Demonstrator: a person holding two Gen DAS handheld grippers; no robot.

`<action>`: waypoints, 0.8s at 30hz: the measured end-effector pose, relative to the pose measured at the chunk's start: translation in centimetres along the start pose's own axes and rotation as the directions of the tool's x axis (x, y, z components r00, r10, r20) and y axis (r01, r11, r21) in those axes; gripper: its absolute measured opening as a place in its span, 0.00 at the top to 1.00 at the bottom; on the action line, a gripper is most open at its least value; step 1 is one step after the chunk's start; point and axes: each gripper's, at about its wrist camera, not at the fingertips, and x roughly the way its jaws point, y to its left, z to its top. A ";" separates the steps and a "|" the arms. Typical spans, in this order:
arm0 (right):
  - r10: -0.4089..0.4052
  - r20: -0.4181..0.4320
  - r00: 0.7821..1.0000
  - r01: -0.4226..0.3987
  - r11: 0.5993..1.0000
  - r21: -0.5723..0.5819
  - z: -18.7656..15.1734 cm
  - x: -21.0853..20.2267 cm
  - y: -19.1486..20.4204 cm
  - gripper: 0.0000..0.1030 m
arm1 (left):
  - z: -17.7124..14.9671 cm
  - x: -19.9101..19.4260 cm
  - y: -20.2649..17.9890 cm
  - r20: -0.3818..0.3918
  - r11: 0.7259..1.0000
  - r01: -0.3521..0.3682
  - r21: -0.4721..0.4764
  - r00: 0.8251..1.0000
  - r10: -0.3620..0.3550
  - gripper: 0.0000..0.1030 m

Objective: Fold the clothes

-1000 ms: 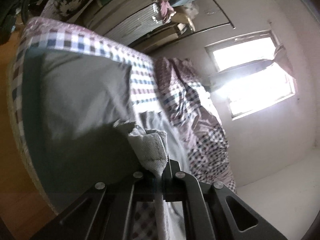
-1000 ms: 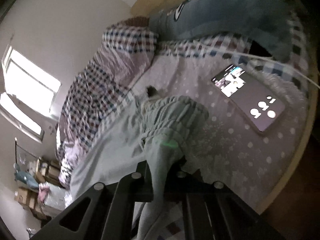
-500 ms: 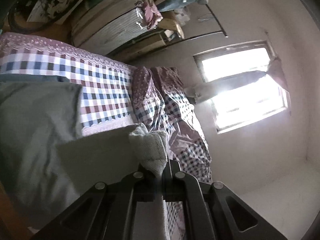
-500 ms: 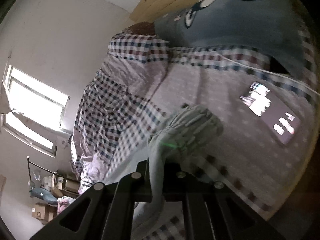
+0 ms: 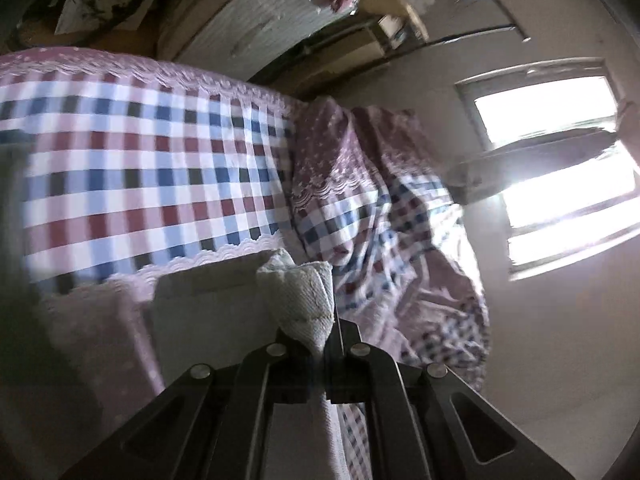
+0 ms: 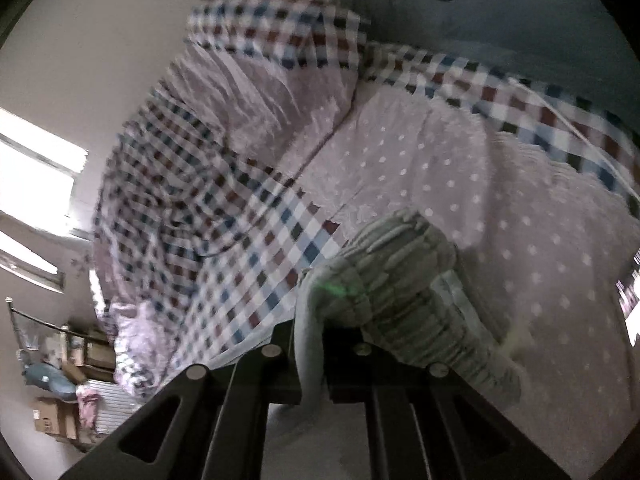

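Observation:
A pale grey-green knit garment is held in both grippers above the bed. My left gripper (image 5: pixel 316 344) is shut on a bunched hem end of the garment (image 5: pixel 304 300), and the cloth hangs down between the fingers. My right gripper (image 6: pixel 316 344) is shut on the garment's ribbed, gathered waistband (image 6: pixel 400 280), which bulges to the right of the fingers. A flat grey fabric panel (image 5: pixel 212 328) lies left of the left gripper.
The bed has a checked red, blue and white sheet (image 5: pixel 140 176) and a pink dotted cover (image 6: pixel 460 168). A crumpled checked duvet (image 5: pixel 392 240) lies toward the window (image 5: pixel 560 184). A blue pillow (image 6: pixel 500 12) and a lit tablet (image 6: pixel 630 304) lie right. Boxes and clutter (image 6: pixel 60 392) stand beyond the bed.
Both grippers have risen and swung with the garment. The dark grey cloth has left the left view and more checked sheet shows. The tablet has slid to the right view's edge.

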 end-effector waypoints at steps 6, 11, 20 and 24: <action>-0.098 -0.067 0.993 0.095 0.995 -0.038 3.0 8.5 1.1 0.94 | 0.8 10.2 -1.5 -0.026 0.986 -0.163 0.045 0.986 0.164 0.98; -0.123 -0.086 0.989 0.121 0.992 -0.031 4.2 13.5 0.6 0.93 | 1.0 15.8 -0.5 -0.031 0.979 -0.202 0.012 0.979 0.202 0.98; -0.121 -0.125 0.985 0.108 0.988 -0.109 5.2 15.9 0.6 0.78 | 2.1 16.3 -0.8 0.044 0.995 -0.005 0.100 0.999 0.000 0.23; -0.073 -0.079 0.994 0.056 0.978 -0.200 4.9 11.8 1.6 0.63 | 0.2 11.1 -1.2 0.082 0.978 0.085 0.193 0.991 -0.102 0.19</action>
